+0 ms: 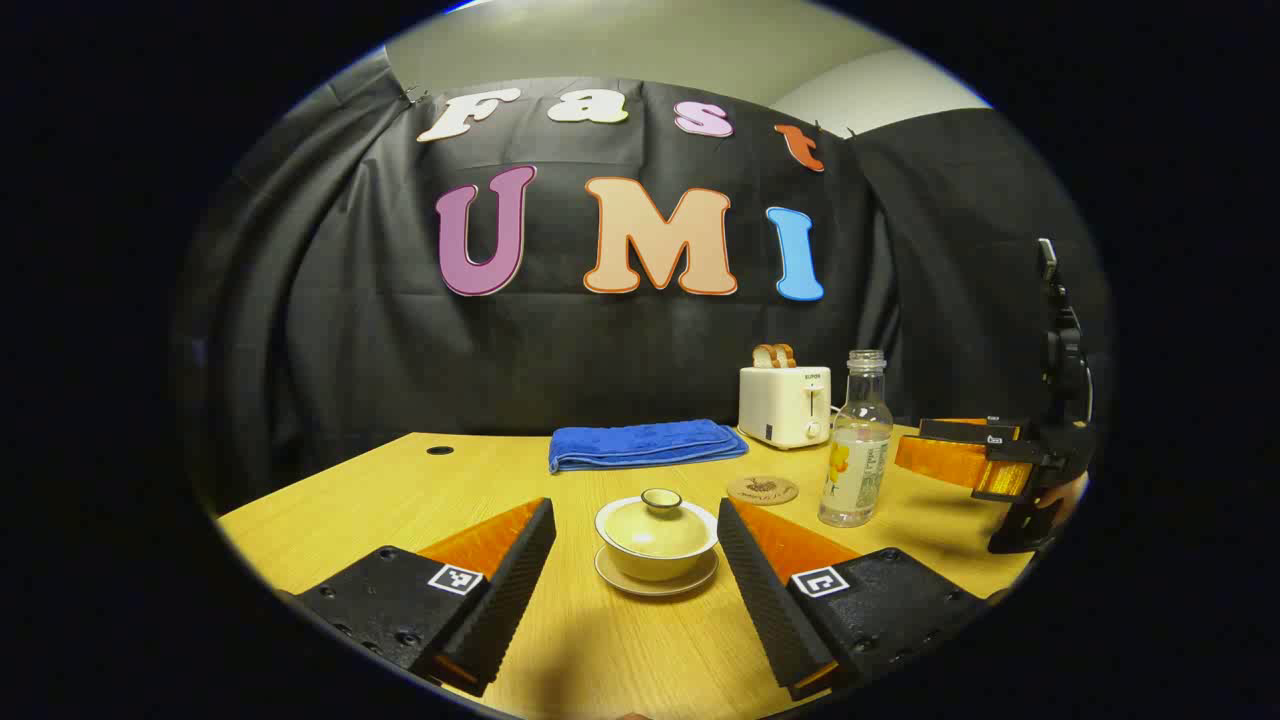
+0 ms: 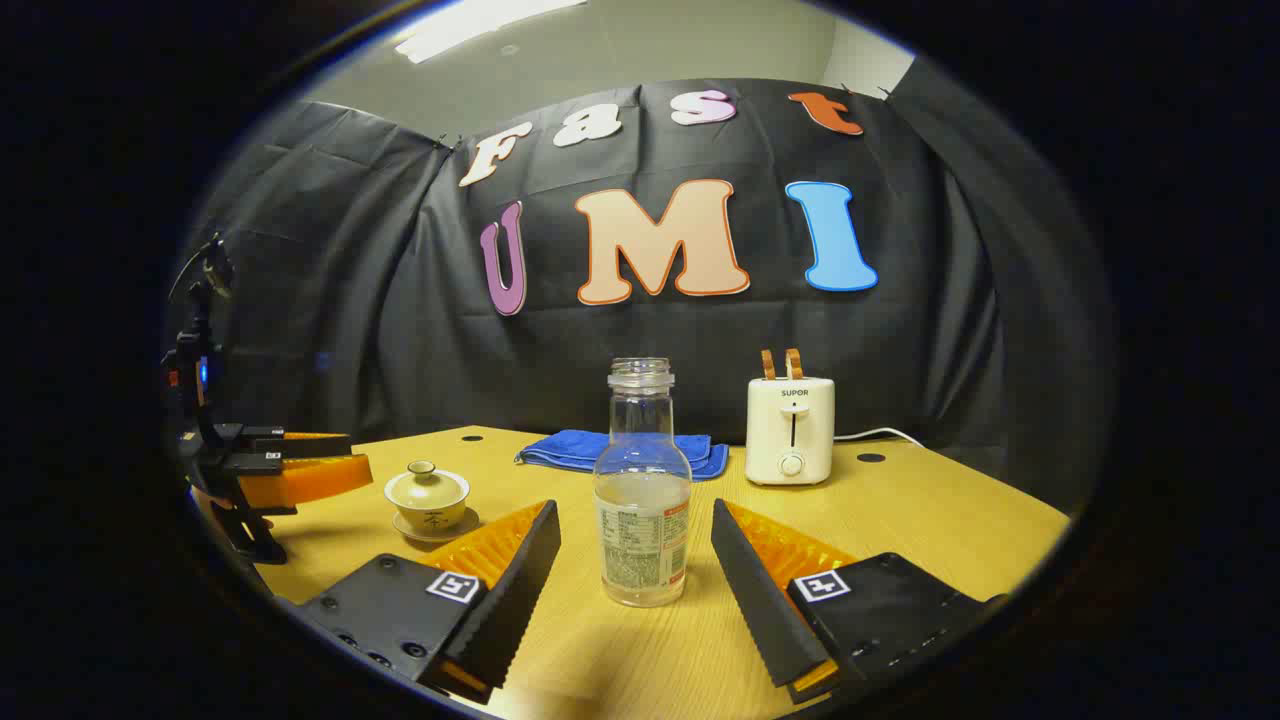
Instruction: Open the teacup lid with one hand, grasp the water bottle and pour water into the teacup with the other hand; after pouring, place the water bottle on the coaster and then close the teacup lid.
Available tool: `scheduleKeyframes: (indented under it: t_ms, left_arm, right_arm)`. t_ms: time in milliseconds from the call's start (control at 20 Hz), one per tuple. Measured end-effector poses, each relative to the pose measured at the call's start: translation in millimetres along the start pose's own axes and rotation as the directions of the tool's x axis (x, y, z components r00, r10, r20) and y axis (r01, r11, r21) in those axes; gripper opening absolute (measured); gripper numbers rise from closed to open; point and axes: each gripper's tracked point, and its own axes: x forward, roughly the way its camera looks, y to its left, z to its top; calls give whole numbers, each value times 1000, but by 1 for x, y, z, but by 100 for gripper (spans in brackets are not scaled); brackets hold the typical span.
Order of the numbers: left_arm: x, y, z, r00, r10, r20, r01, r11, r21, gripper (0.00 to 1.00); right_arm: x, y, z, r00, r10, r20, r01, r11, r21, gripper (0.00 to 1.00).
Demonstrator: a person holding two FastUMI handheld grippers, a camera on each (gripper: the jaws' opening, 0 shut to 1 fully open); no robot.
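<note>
While nothing is grasped yet: left hand-held gripper (image 1: 636, 560) released, flanking lidded teacup (image 1: 657, 540); right hand-held gripper (image 2: 636, 570) released around water bottle (image 2: 641, 490) (uncapped) on surface (image 2: 930, 520). Next, probably: lift lid, clench on bottle.

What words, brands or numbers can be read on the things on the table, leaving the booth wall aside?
"SUPOR": on the front of the white toaster, above its lever slot, in the right gripper view.
Water bottle: the label carries printed lines, too small to read.
Teacup: a dark mark on its side, too small to read.
Coaster: a printed design, blurred, with no legible words.
</note>
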Motion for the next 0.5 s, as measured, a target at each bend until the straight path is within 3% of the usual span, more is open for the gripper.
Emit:
scheduleKeyframes:
  t_ms: [350,500]
  left_arm:
    - [2,-3,0,1000,-8,4,8,1000,0,95]
    - [4,-18,-1,997,-81,5,81,997,0,95]
  right_arm:
    - [-1,4,0,1000,29,-3,-29,1000,2,95]
    - [-1,5,1,999,38,-2,-38,999,2,95]
